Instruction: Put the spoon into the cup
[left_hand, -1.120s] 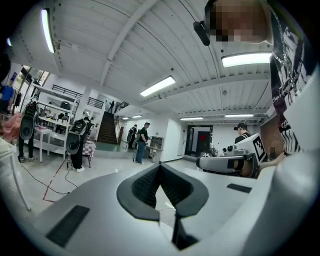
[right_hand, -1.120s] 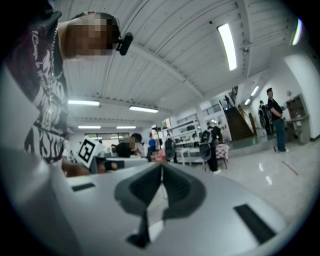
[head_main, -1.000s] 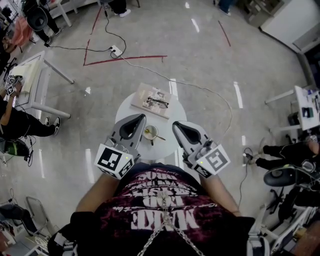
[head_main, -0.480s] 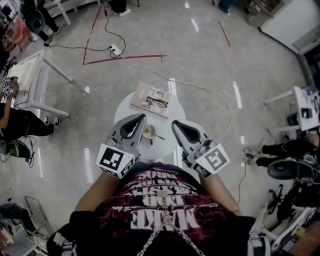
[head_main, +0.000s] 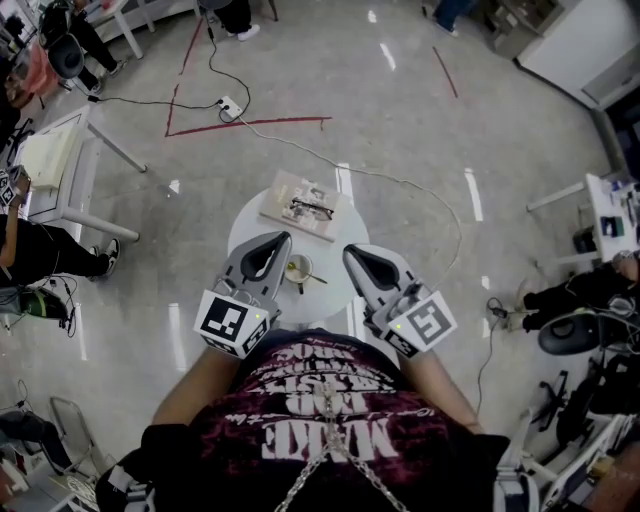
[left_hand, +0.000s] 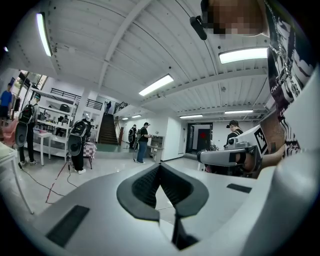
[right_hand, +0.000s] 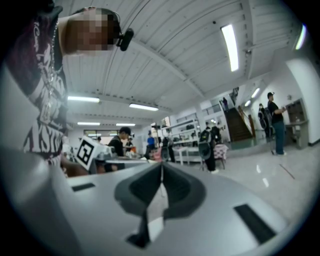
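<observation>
In the head view a small cup (head_main: 298, 267) stands on a round white table (head_main: 255, 215), between my two grippers. A thin dark spoon handle (head_main: 317, 277) juts from the cup's right side; the bowl end is too small to make out. My left gripper (head_main: 281, 237) hangs just left of the cup, its jaws shut with nothing between them. My right gripper (head_main: 348, 251) sits just right of the cup, also shut and empty. Both gripper views look level across the room over closed jaws, left gripper (left_hand: 160, 164) and right gripper (right_hand: 161, 164); neither shows the cup or the table.
A book (head_main: 301, 205) with a pair of glasses on it lies at the table's far side. A white cable (head_main: 400, 180) runs across the shiny floor behind the table. Other people and desks (head_main: 60, 170) stand further off to the left and right.
</observation>
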